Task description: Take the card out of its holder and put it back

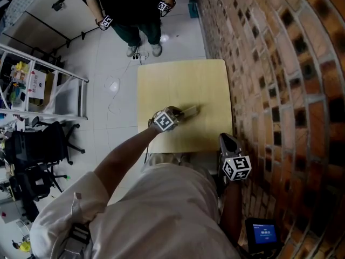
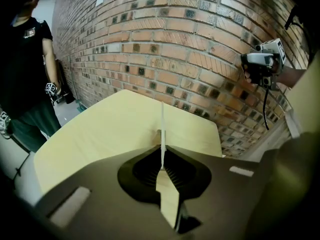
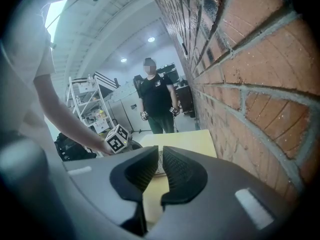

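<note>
The card (image 2: 162, 124) stands edge-on above the pale wooden table (image 1: 183, 85), pinched flat between the closed jaws of the left gripper (image 1: 180, 114). The right gripper (image 3: 160, 156) hangs off the table's near corner beside the brick wall (image 1: 280, 63), jaws a narrow gap apart on nothing. A person in black (image 1: 135, 4) stands beyond.

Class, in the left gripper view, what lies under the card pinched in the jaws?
Only the yellow table shows under the card, which the left gripper pinches edge-on. The jaws cover the card's lower part.
</note>
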Demonstrator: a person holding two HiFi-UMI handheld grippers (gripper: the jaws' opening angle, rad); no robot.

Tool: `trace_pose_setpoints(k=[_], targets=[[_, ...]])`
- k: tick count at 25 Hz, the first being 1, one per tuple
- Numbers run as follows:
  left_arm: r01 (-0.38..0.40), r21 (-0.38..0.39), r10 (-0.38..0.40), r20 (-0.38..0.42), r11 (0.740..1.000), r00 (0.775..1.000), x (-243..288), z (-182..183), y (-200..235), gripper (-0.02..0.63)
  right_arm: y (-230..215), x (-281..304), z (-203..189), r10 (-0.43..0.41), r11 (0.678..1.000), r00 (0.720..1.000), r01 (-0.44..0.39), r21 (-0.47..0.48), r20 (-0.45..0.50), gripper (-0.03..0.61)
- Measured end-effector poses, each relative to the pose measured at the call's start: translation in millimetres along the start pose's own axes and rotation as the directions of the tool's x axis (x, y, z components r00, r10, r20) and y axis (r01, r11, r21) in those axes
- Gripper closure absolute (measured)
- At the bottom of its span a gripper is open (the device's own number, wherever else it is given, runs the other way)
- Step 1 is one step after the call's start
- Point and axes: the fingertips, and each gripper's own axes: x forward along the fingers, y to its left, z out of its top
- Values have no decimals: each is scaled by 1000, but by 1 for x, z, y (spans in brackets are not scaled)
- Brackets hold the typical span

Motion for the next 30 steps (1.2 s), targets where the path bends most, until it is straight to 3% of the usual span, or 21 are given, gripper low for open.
trace_pose_setpoints(k=[21, 24, 30], targets=[[-38, 21, 38, -26, 999, 999, 12, -5, 9, 572, -4, 1, -2, -5, 1000, 1000, 5, -5, -4, 558], [-31, -7, 31, -20, 999, 999, 18, -4, 10, 499, -8, 3, -5, -1, 1000, 1000, 1, -7, -10, 558], [-43, -67, 46, 40, 997, 998, 3, 0, 3, 442, -4, 7, -7, 16, 1000, 1000, -16, -8, -8, 558]])
